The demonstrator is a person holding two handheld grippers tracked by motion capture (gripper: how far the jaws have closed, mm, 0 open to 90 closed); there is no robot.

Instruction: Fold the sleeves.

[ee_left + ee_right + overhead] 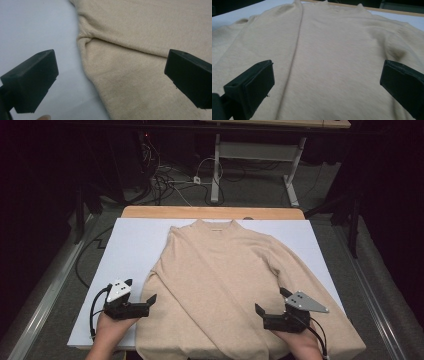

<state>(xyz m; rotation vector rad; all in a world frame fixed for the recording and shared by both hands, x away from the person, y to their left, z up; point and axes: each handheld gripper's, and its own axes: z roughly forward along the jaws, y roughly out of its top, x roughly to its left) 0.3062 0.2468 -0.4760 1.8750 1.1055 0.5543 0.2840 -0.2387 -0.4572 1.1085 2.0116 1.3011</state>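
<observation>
A beige sweater (220,265) lies flat on the white table cover (130,245), neck at the far side and hem hanging over the near edge. My left gripper (140,291) hovers open at the sweater's left edge. In the left gripper view the sweater's side edge and a fold (140,37) run between the wide-apart jaws, above the white cover (30,25). My right gripper (271,300) stands open over the sweater's lower right part, beside the right sleeve. In the right gripper view the sweater (332,45) spreads ahead with a long crease, and nothing is held.
The wooden table edge (210,212) shows beyond the white cover. Behind it, cables (165,180) lie on the floor by the legs of another desk (216,170). Grey carpet runs along both sides of the table.
</observation>
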